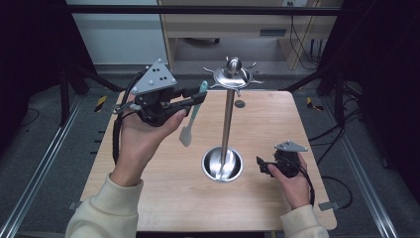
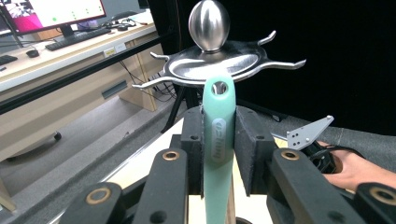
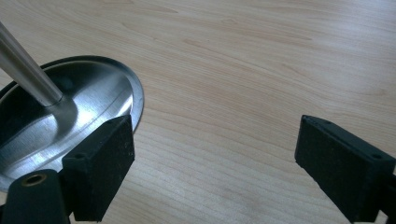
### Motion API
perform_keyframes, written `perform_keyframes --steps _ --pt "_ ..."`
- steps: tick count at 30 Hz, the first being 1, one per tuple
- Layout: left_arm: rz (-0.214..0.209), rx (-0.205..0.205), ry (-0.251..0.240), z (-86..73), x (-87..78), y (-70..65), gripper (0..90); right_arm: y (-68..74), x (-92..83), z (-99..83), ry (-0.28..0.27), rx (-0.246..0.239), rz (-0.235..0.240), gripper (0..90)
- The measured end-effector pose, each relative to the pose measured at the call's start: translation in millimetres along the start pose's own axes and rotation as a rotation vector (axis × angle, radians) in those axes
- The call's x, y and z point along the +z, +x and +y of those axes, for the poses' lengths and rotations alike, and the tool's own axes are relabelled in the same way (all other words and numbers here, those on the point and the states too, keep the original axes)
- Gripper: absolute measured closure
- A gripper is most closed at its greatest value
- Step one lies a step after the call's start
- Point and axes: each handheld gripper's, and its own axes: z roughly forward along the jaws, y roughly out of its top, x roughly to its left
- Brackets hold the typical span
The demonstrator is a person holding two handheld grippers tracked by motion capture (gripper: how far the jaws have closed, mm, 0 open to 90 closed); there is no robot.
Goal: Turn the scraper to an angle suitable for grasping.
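On the left side of the wooden table, in the high view, the left gripper was lifted in the air by the person's left hand. Its jaws were closed on the green handle of a spatula, whose pale blade hung down over the table without touching it. The left gripper view showed what the high view could not: the two black pads pressed on both sides of the handle, and the hole at the handle's end stood just in front of the hooks of the metal stand, close to one hook but not on it.

In the middle of the table stood this stand, with a round base, a thin pole and a ring of hooks under a ball on top.

On the right, the right gripper rested low near the base. The right gripper view showed its jaws wide apart with nothing between them, above bare wood, and the edge of the shiny base just beside its left jaw.
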Motion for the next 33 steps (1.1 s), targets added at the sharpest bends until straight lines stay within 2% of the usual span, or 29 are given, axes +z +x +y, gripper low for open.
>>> perform_keyframes --steps 11,24,33 --pt "-0.002 -0.007 0.018 -3.3 6.2 2.0 74.2 0.2 0.0 -0.1 0.002 0.003 0.000 12.3" --pt "-0.015 -0.008 0.014 -4.6 6.2 0.8 74.2 0.3 0.0 -0.1 0.003 0.004 0.000 12.3" --pt "-0.025 -0.012 0.022 -5.8 12.6 0.8 74.2 0.0 -0.1 0.0 0.001 0.001 0.001 12.3"
